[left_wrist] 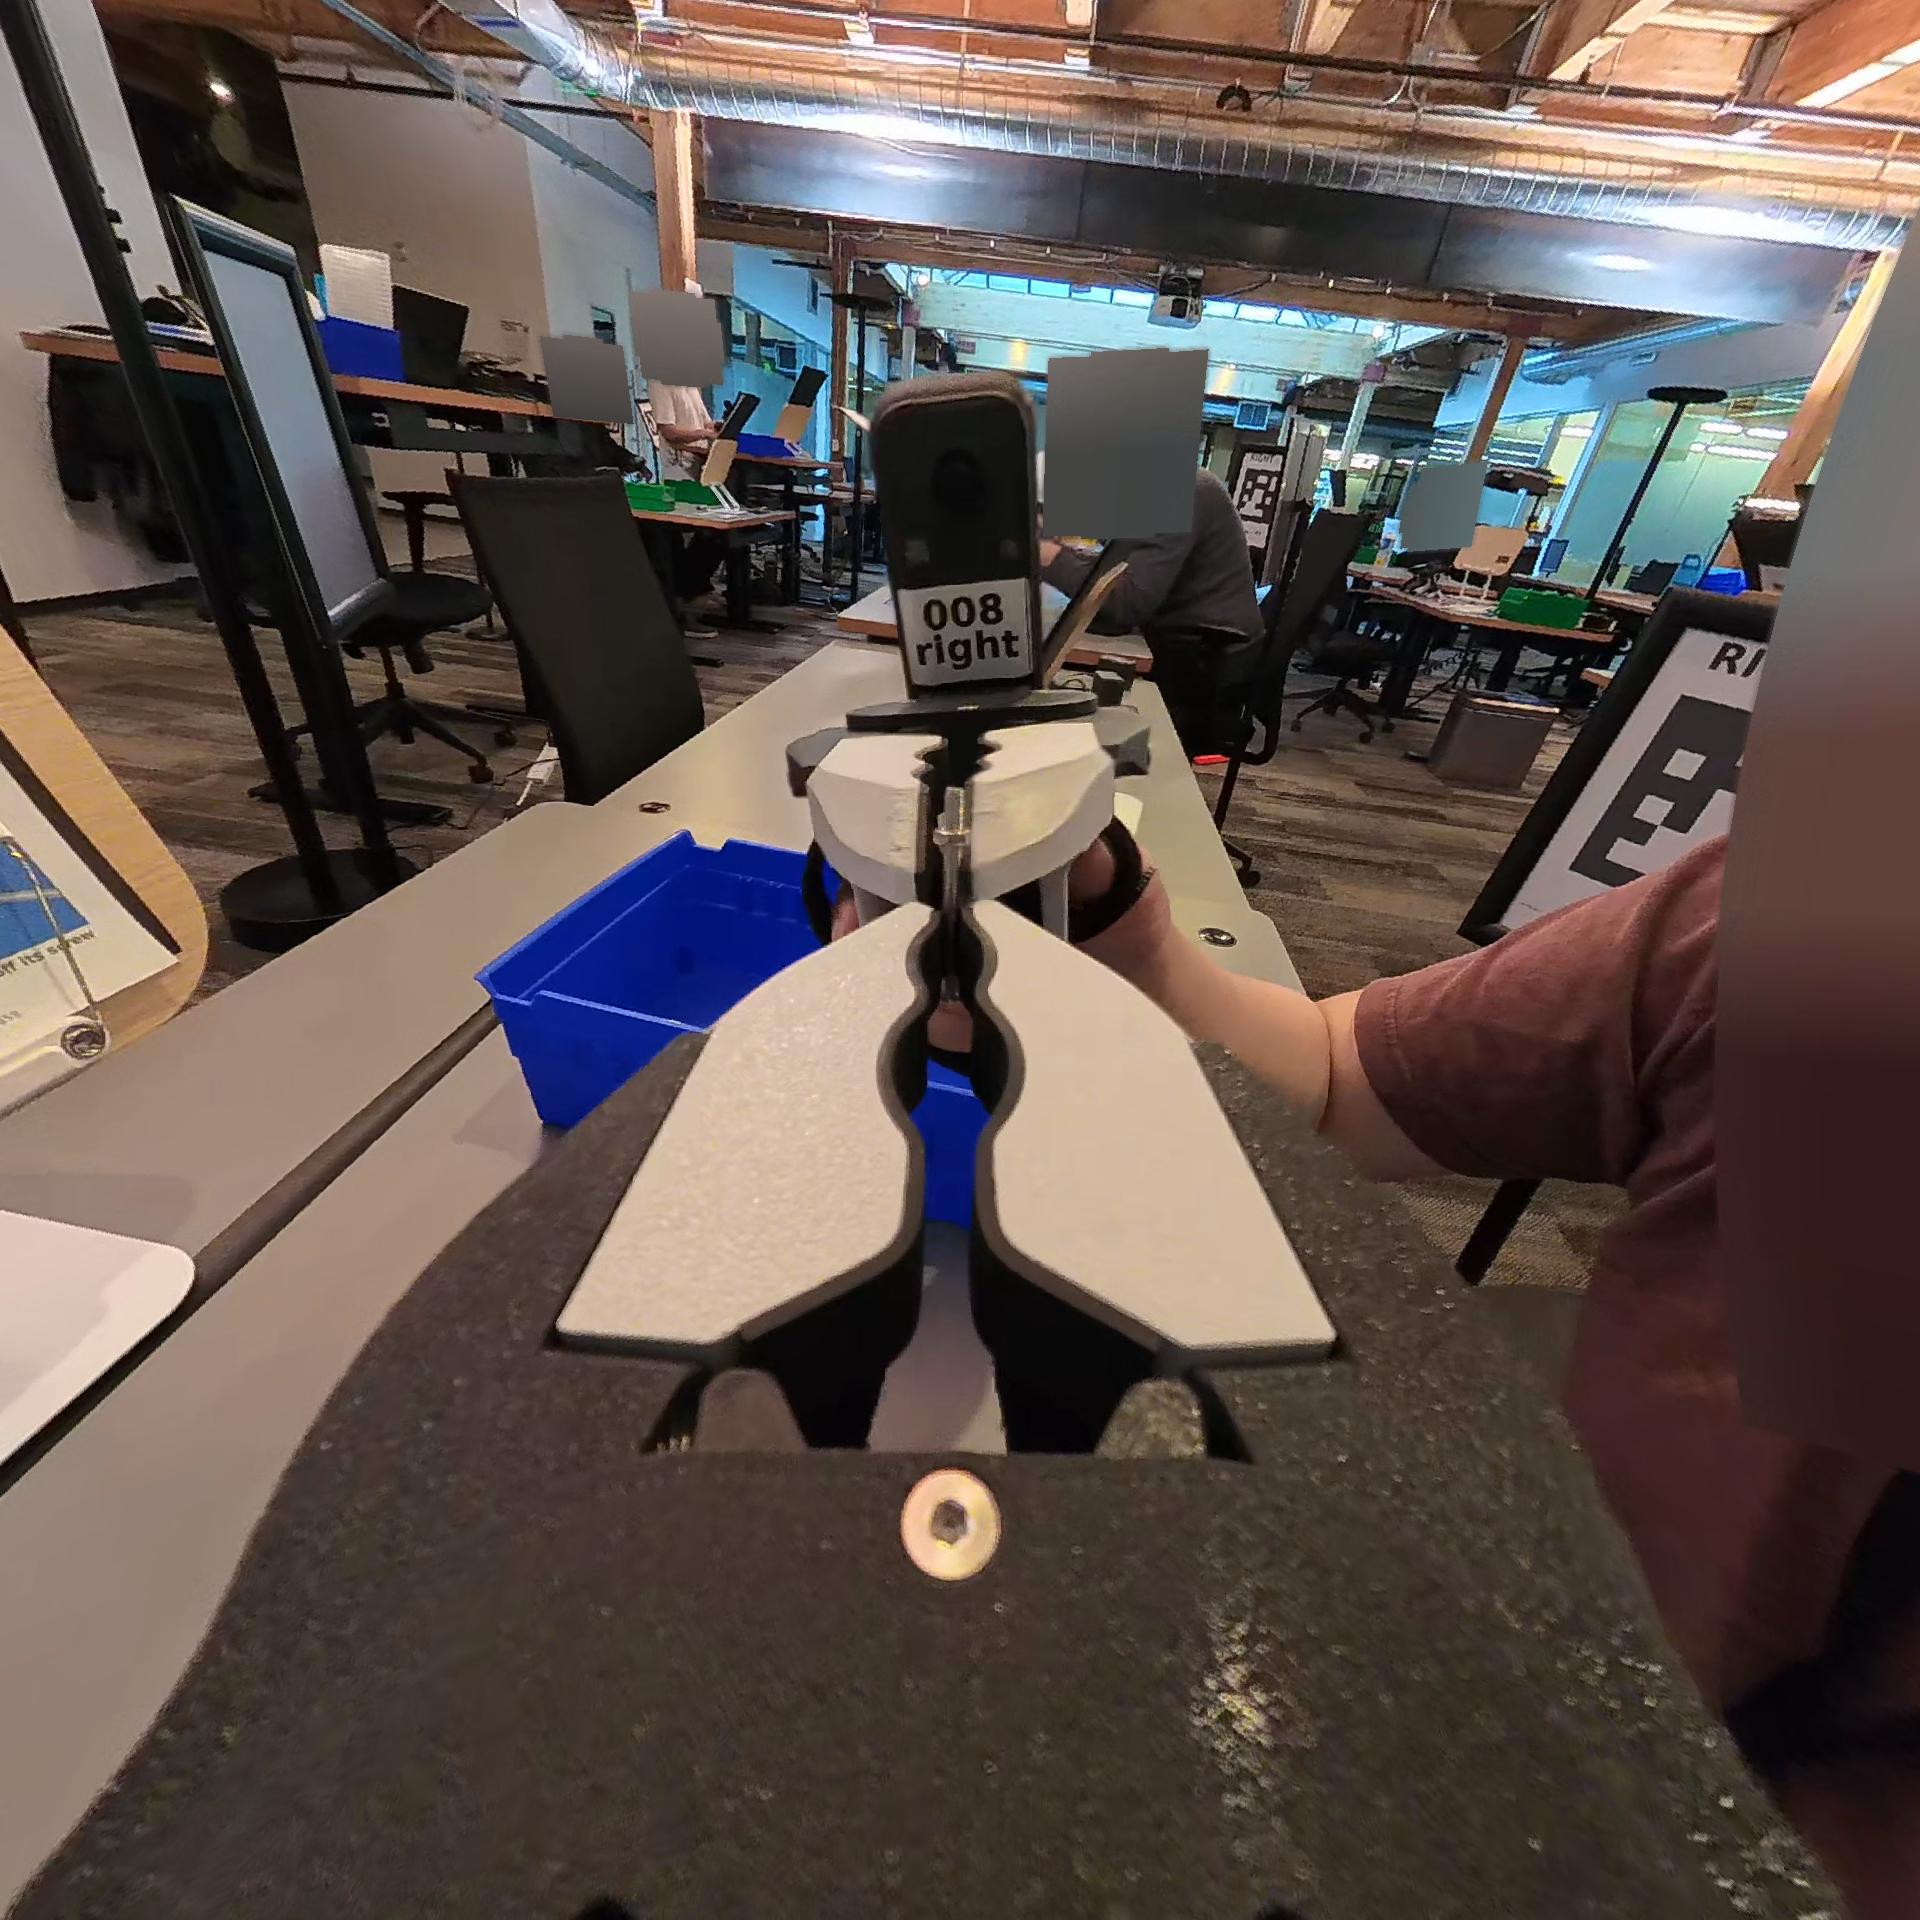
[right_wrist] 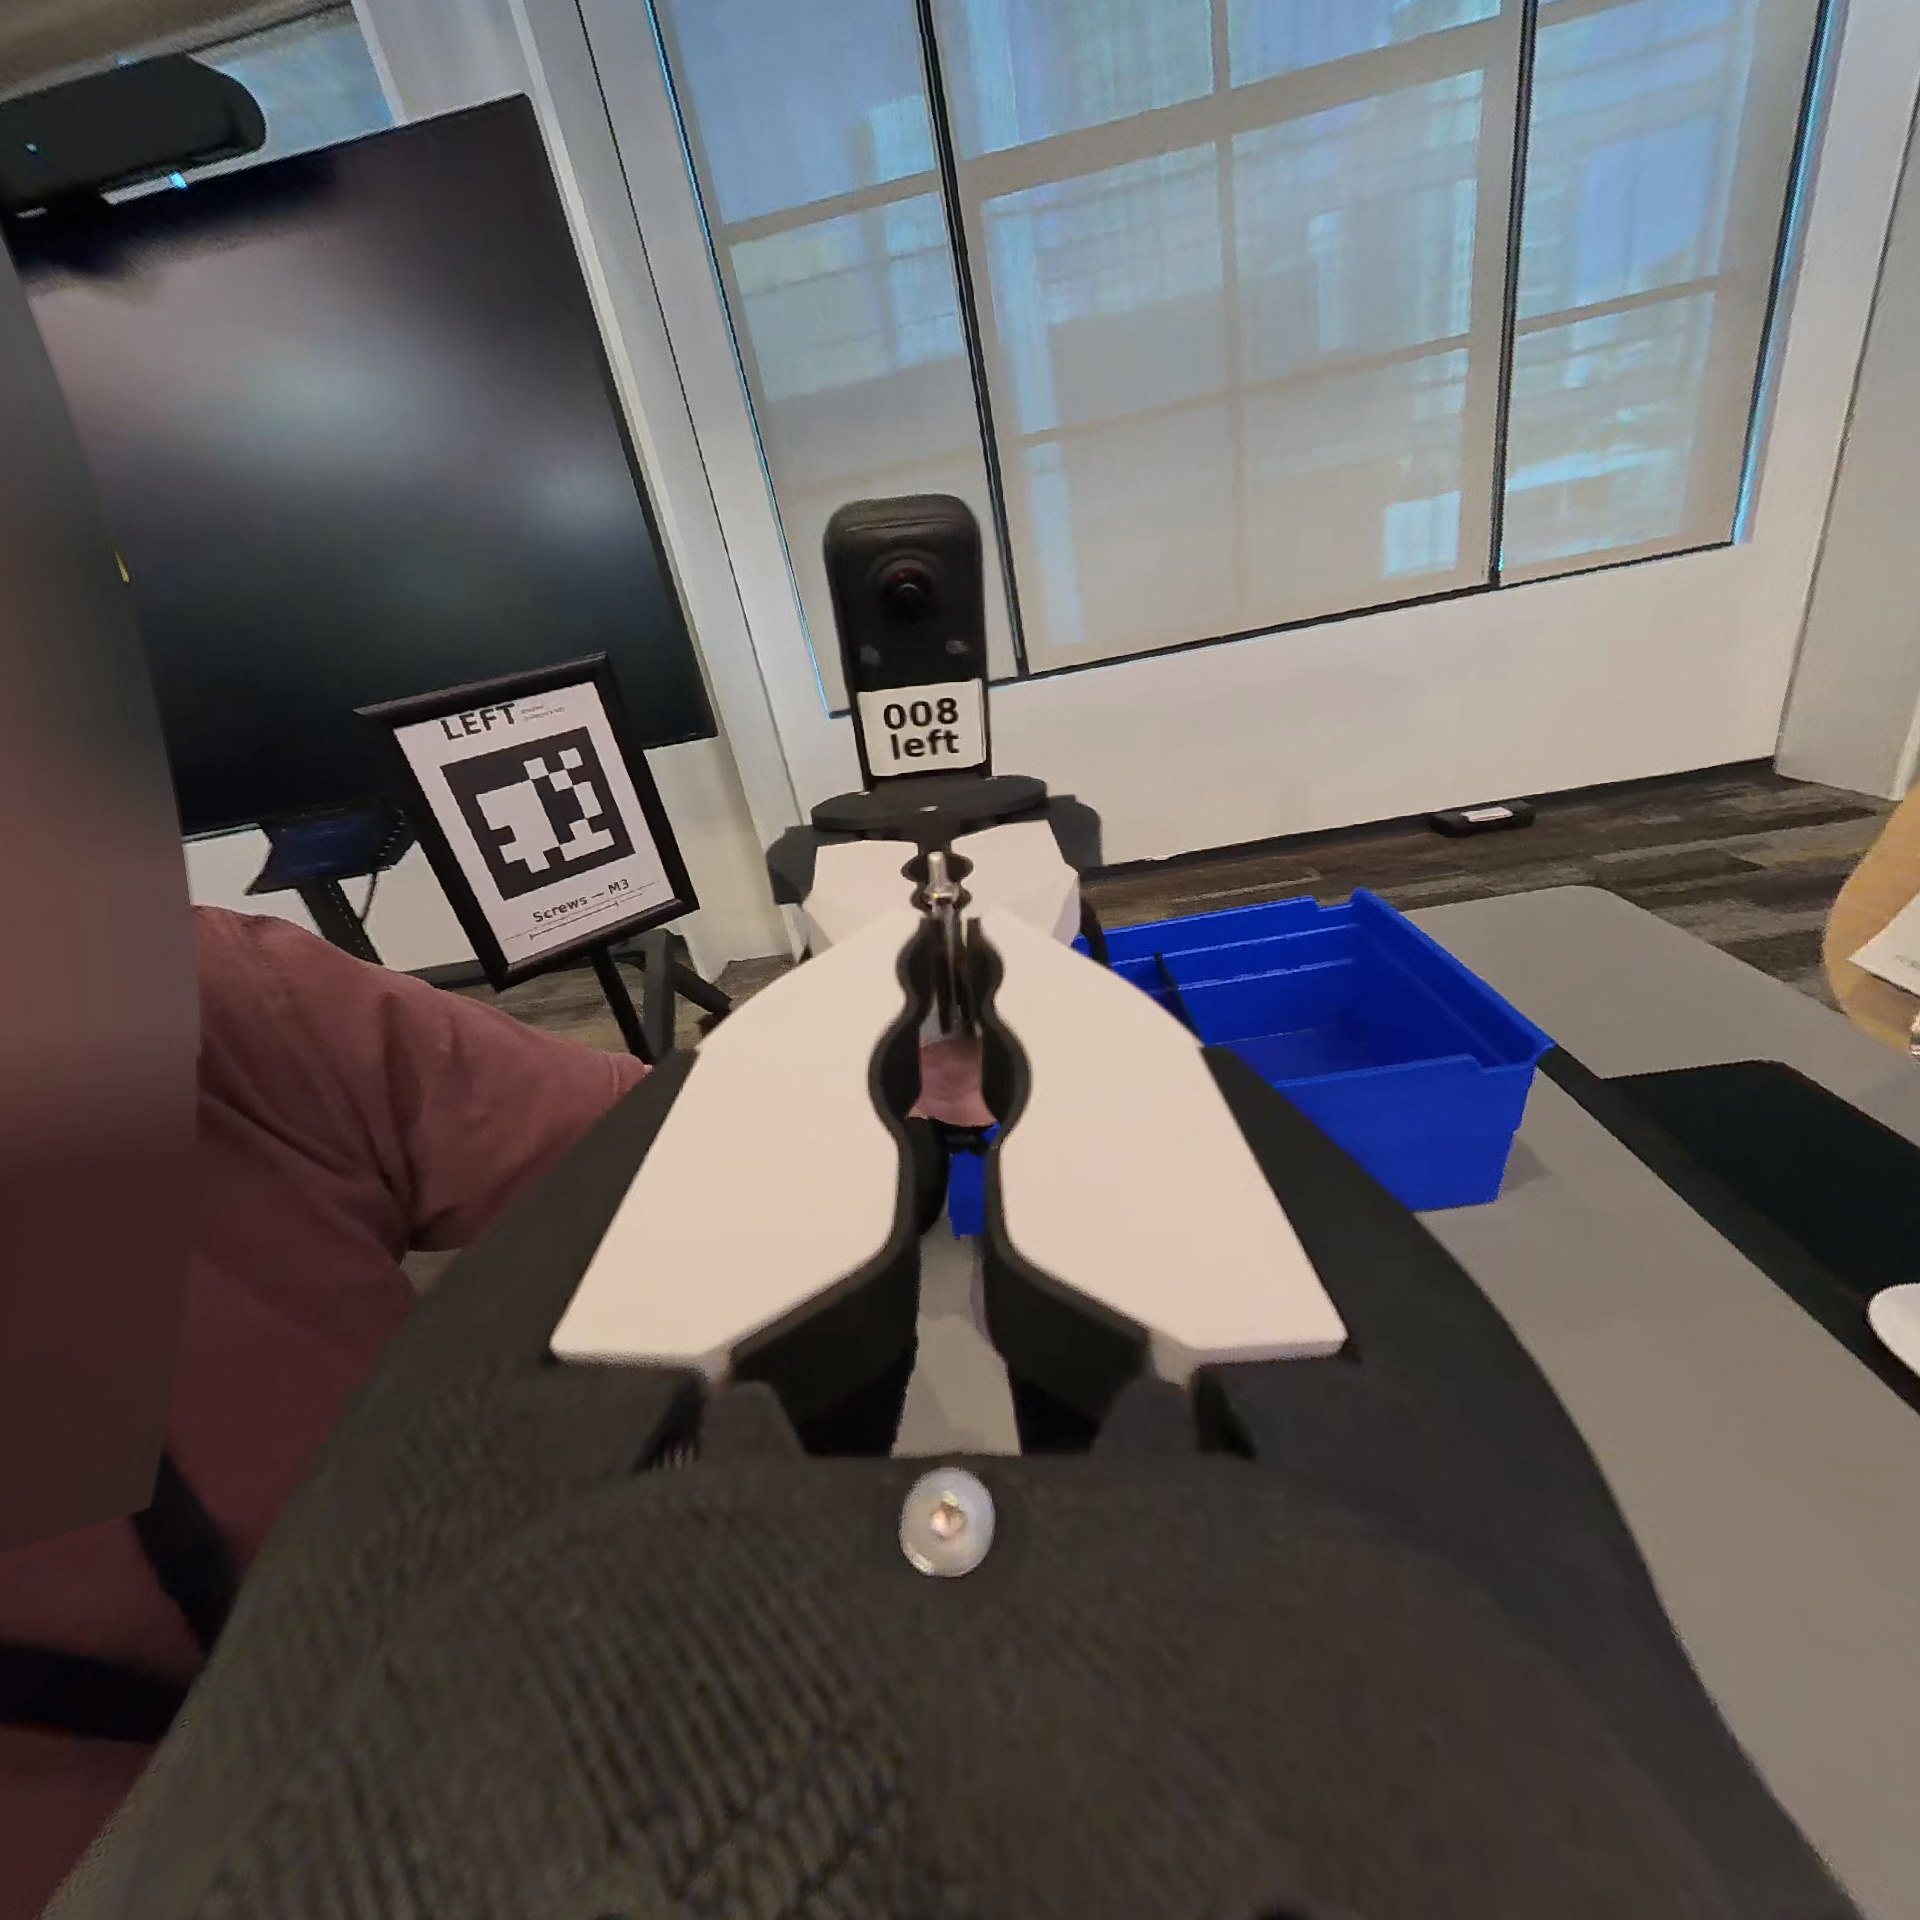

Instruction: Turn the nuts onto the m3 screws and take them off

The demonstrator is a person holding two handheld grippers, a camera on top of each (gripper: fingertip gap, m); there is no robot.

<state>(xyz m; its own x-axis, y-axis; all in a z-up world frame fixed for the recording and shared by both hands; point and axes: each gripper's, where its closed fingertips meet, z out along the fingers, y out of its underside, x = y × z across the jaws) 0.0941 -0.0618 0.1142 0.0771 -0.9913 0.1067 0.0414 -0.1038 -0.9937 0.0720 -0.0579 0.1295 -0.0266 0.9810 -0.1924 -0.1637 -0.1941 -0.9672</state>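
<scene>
Left wrist view
Left tongs: pinching the screw at their tips.
Nut: sitting on the screw, between both tongs.
Right tongs: facing, gripping the screw's far end; a printed label is showing on their camera.
Blue bin: lying on the counter, left of the tongs.

Right wrist view
Right tongs: pressing together on the screw.
Left tongs: facing, gripping its other end.
Framed marker sign: standing left, bearing writing.
Blue bin: lying right.

Right gripper tips closed at frame centre, pinching something thin and dark; cannot tell what. Left gripper faces it at 12 o'clock, tip to tip, holding a small silver screw. Blue bin on grey table at 3 o'clock. Framed marker sign at 10 o'clock.
</scene>
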